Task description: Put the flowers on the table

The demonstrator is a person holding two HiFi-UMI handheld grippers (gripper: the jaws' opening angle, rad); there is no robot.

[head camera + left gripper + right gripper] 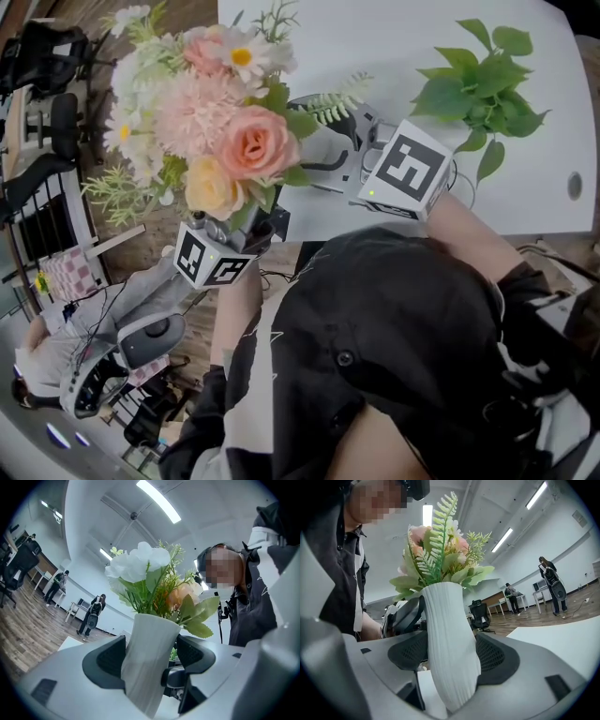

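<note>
A bouquet of pink, peach and white flowers (pixel 220 122) stands in a white ribbed vase (pixel 450 644), held in the air at the near left corner of the white table (pixel 394 37). My right gripper (pixel 452 656) is shut on the vase, with both pads against its sides. In the head view the right gripper (pixel 305 141) comes in from the right over the table. My left gripper (pixel 258 220) comes in from below the blooms. In the left gripper view the left gripper (pixel 150 653) has the vase (pixel 147 663) between its jaws, which are opening. The vase leans by the left pad.
A leafy green plant (pixel 478 84) stands on the table's far right, with a round grey grommet (pixel 574 186) at the right edge. Black office chairs (pixel 47 122) and a white-grey machine (pixel 122 347) stand on the wooden floor to the left. People (pixel 91 613) stand far off.
</note>
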